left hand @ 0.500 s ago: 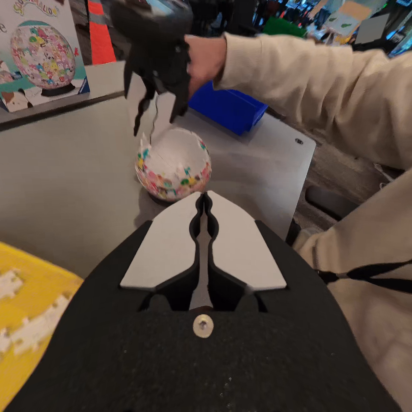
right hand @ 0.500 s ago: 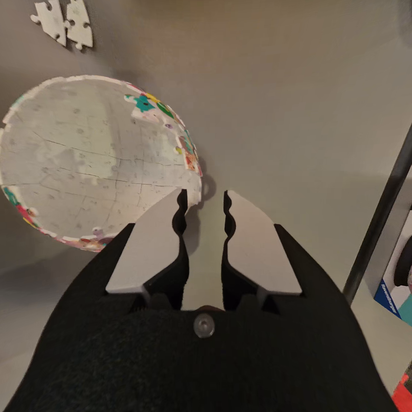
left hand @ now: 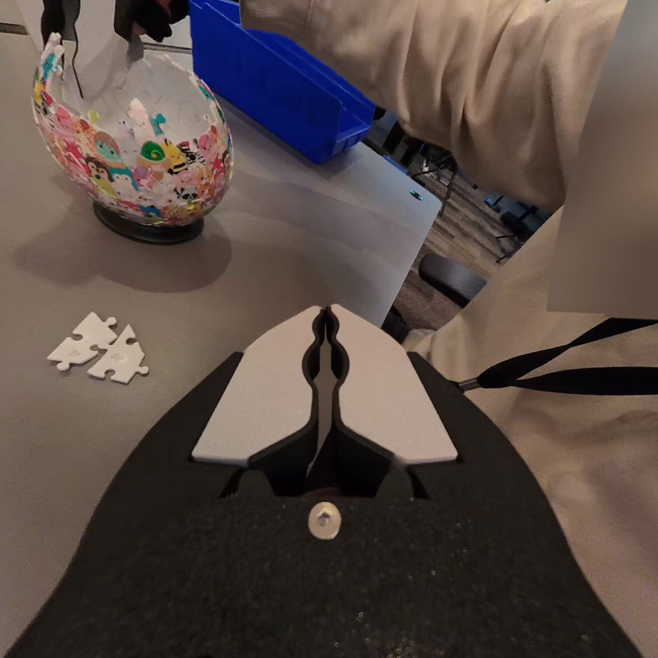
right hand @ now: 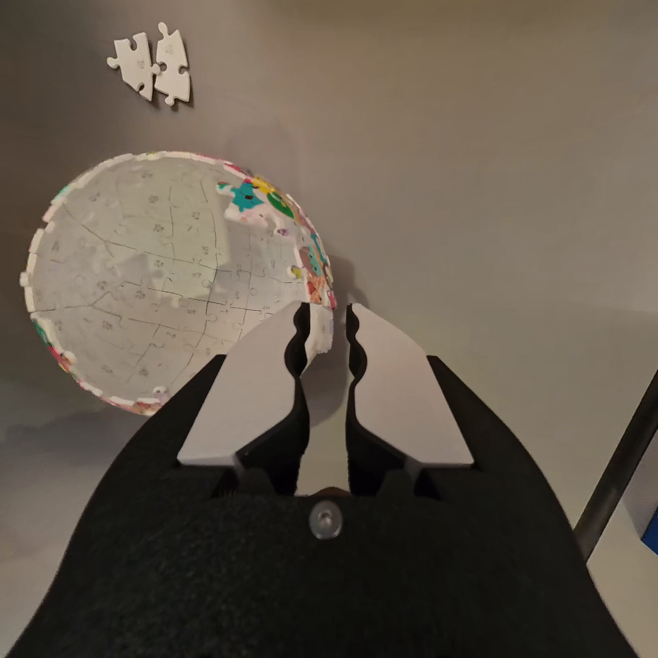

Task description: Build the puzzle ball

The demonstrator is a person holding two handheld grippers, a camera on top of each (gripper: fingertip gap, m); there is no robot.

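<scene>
I see the grey worktop [left hand: 249,285] carrying a blue bin [left hand: 277,92] and the half-built puzzle ball [left hand: 135,156] on its dark stand [left hand: 149,228]. My right gripper [right hand: 324,309] hangs over the ball's rim, jaws apart; my left gripper [left hand: 325,313] has jaws together, empty. Two loose white pieces [left hand: 99,349] lie near the ball.

A blue bin [left hand: 285,96] sits on the grey table [left hand: 302,249], beside a beige sleeve [left hand: 445,71]
</scene>
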